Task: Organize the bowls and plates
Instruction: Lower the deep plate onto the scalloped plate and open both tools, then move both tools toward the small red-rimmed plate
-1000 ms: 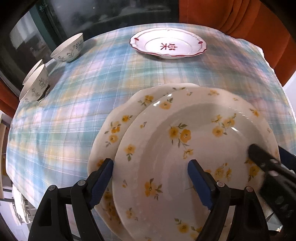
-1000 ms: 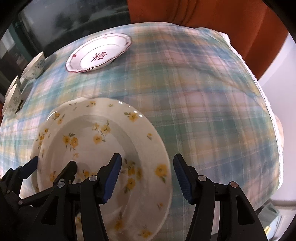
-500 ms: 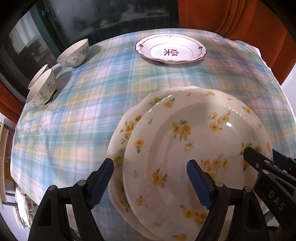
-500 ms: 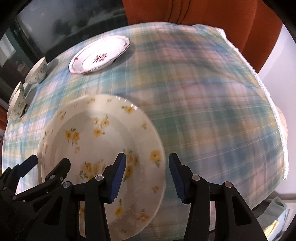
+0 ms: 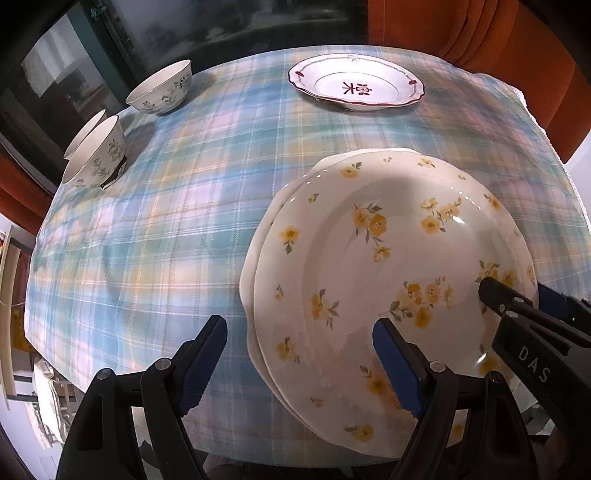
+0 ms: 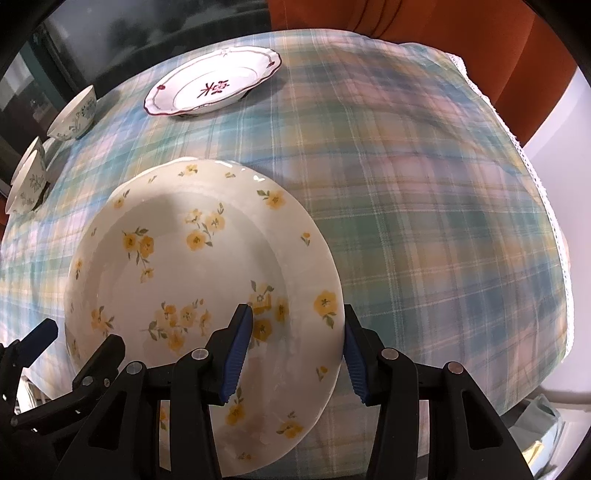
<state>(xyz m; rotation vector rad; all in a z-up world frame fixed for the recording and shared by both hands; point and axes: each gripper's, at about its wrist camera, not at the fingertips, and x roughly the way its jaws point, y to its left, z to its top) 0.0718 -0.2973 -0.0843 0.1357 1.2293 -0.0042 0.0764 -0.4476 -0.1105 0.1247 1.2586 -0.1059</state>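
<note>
Two cream plates with yellow flowers (image 5: 388,266) (image 6: 192,258) lie stacked near the table's front edge. My right gripper (image 6: 297,347) is open with its jaws either side of the stack's right rim, apart from it; it also shows in the left wrist view (image 5: 517,299). My left gripper (image 5: 299,358) is open, its right finger over the top plate and its left finger over the cloth. A white plate with a red rim (image 5: 356,86) (image 6: 214,86) sits at the far side. Three patterned bowls (image 5: 162,92) (image 5: 98,155) (image 6: 74,114) stand at the far left.
A blue and yellow plaid tablecloth (image 5: 166,229) (image 6: 424,203) covers the round table. Orange curtains (image 5: 480,44) hang behind on the right. A dark window (image 5: 221,26) is behind the table. The table's edge drops off at the front and right.
Both grippers have pulled back towards the front edge. The right gripper's jaws have narrowed around the rim. The top plate now sits more squarely over the lower one.
</note>
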